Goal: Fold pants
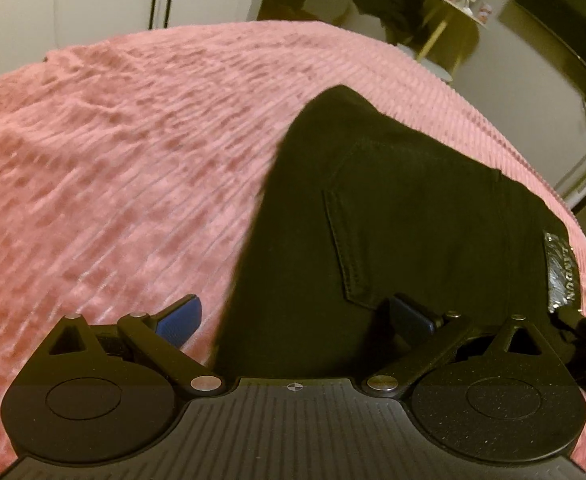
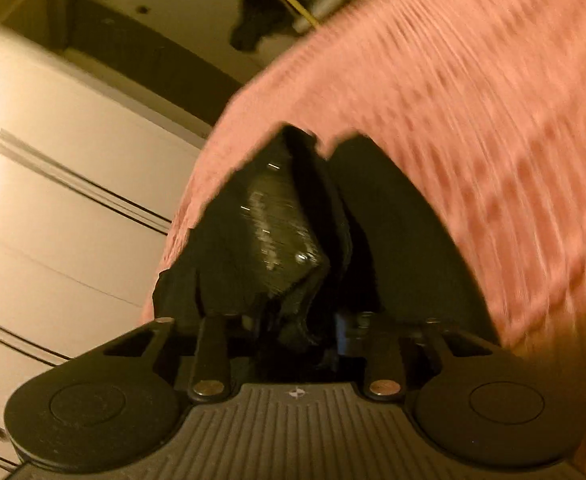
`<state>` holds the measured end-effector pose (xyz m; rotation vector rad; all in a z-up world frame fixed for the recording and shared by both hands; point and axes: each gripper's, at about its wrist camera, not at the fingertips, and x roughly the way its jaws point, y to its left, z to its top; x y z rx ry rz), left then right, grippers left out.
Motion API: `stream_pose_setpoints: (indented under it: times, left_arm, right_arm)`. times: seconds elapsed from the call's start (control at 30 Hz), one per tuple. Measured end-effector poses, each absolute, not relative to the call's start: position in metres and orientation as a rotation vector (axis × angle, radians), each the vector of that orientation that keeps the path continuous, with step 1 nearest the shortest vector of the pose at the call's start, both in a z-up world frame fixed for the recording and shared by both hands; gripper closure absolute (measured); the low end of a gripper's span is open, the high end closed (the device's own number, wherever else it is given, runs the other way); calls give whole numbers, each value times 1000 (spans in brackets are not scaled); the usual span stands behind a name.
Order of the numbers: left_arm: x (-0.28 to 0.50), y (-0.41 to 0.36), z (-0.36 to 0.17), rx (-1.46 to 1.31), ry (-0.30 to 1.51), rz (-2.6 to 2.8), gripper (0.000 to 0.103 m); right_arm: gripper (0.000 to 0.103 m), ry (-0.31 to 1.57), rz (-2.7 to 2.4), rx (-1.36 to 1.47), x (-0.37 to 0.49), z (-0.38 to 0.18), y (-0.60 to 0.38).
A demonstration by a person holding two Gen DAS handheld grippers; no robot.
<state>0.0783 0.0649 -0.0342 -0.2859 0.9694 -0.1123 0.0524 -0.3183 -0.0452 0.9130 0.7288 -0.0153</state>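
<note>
The left tool (image 1: 295, 318) is spread wide, its blue pads (image 1: 181, 320) apart and gripping nothing, one pad over the pink ribbed bedspread (image 1: 133, 152) and the other over the black pants (image 1: 393, 208), which lie flat on the bed just ahead of it and to its right. The right tool (image 2: 293, 322) has its fingers drawn close together, pinching a bunched fold of the pants' waist by the shiny label (image 2: 277, 224). It is tilted steeply, the bedspread sweeping past its right side in blur.
</note>
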Motion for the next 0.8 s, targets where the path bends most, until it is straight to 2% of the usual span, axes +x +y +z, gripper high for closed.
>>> stream_pose_setpoints:
  times: [0.17, 0.3, 0.37, 0.4, 0.47, 0.5, 0.7, 0.8]
  left_arm:
    - [78, 68, -29, -300, 946, -103, 0]
    - [78, 65, -28, -274, 947, -95, 0]
    - [80, 63, -31, -264, 967, -97, 0]
    - [81, 62, -32, -256, 976, -95, 0]
    - [82, 60, -34, -244, 989, -97, 0]
    - [82, 59, -35, -239, 988, -98, 0]
    - [78, 59, -30, -233, 955, -98, 0]
    - [76, 59, -26, -231, 933, -97, 0]
  right_arm:
    - [84, 590, -31, 838, 41, 0, -308]
    - [86, 568, -130, 742, 23, 5, -321]
    - [99, 627, -229, 689, 20, -8, -330]
    - [101, 670, -272, 614, 21, -15, -329]
    - [97, 771, -328, 540, 16, -25, -329]
    - [97, 785, -319, 591, 11, -28, -334]
    - [97, 599, -302, 538, 5, 10, -318]
    - [97, 576, -222, 501, 17, 21, -302]
